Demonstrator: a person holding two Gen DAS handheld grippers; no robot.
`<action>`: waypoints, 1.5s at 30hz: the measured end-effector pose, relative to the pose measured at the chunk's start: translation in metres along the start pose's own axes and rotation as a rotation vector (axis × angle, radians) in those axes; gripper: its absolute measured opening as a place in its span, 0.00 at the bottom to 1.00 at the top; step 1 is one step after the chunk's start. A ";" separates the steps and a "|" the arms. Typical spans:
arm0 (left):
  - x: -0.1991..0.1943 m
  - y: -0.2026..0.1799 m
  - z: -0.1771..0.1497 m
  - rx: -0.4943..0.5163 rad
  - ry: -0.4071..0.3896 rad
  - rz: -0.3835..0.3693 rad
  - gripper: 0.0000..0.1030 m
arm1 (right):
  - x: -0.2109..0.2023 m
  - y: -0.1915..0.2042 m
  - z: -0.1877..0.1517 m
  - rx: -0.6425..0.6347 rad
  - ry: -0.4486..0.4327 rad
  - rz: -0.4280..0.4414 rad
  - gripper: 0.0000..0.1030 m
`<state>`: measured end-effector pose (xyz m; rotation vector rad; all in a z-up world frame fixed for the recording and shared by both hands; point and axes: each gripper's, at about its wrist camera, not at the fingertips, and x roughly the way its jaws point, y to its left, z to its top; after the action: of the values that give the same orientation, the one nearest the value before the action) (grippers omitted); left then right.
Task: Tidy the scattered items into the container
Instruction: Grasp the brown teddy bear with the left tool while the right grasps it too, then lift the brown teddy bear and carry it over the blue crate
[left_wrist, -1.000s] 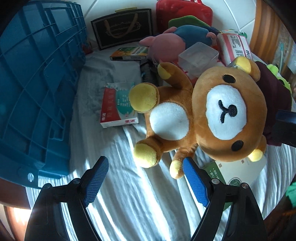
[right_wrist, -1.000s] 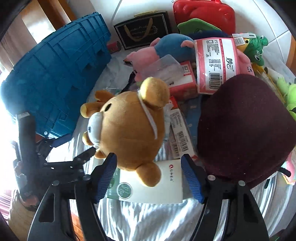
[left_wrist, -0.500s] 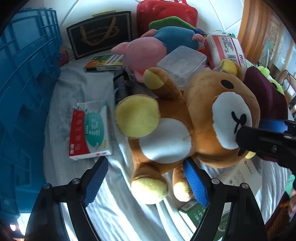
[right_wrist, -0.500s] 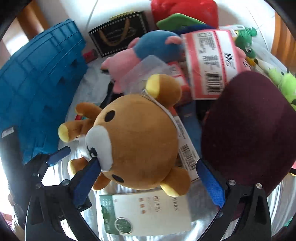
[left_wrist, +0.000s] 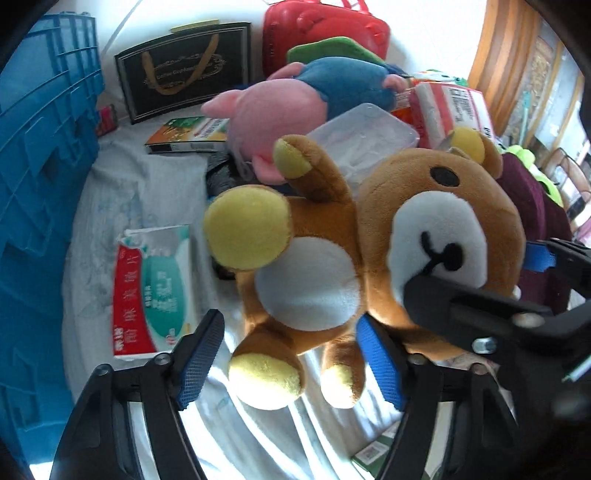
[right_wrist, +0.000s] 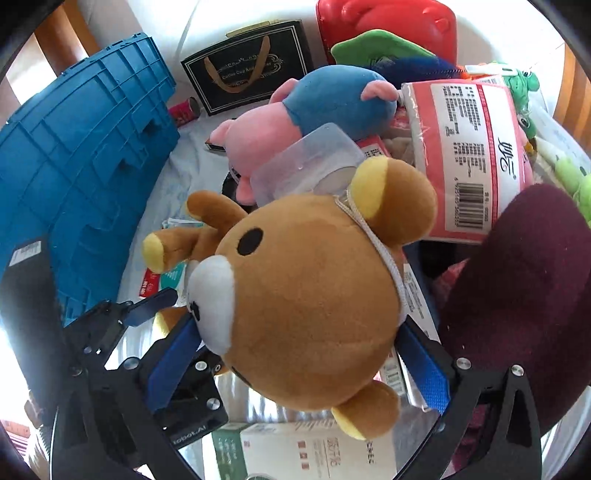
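Note:
A brown teddy bear (left_wrist: 332, 258) with yellow paws lies on the white sheet, belly up. My left gripper (left_wrist: 290, 363) straddles its legs and its jaws are closing. The right pad touches a leg and the left pad stands clear. My right gripper (right_wrist: 299, 362) is wide open, and the bear's head (right_wrist: 314, 295) fills the gap between its blue pads. In the left wrist view that gripper's black finger (left_wrist: 480, 314) crosses the bear's muzzle. The blue crate (left_wrist: 44, 184) stands at the left, also seen from the right wrist (right_wrist: 85, 166).
A red and green tissue pack (left_wrist: 155, 291) lies by the crate. Behind the bear are a pink and blue plush pig (left_wrist: 295, 99), a clear plastic box (left_wrist: 365, 136), a black gift bag (left_wrist: 184, 81) and a red bag (left_wrist: 325, 33). A maroon hat (right_wrist: 517, 295) sits to the right, a white box (right_wrist: 306, 450) below.
Both grippers have closed in on the bear. The left jaws have narrowed around its legs. The right jaws opened wide and now flank its head.

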<state>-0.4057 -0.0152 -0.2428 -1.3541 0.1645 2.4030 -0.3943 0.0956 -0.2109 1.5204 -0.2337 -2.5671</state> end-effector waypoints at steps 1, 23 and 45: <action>0.000 -0.003 0.000 0.011 -0.002 0.004 0.53 | 0.003 0.001 0.001 -0.004 0.001 -0.011 1.00; -0.040 -0.045 -0.002 0.037 -0.069 0.045 0.80 | -0.050 -0.086 -0.005 0.135 -0.096 0.089 0.85; -0.060 -0.066 0.023 0.068 -0.161 0.045 0.39 | -0.041 -0.080 0.010 0.116 -0.109 0.104 0.89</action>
<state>-0.3709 0.0358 -0.1748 -1.1328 0.2330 2.5072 -0.3874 0.1825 -0.1877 1.3660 -0.4689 -2.5970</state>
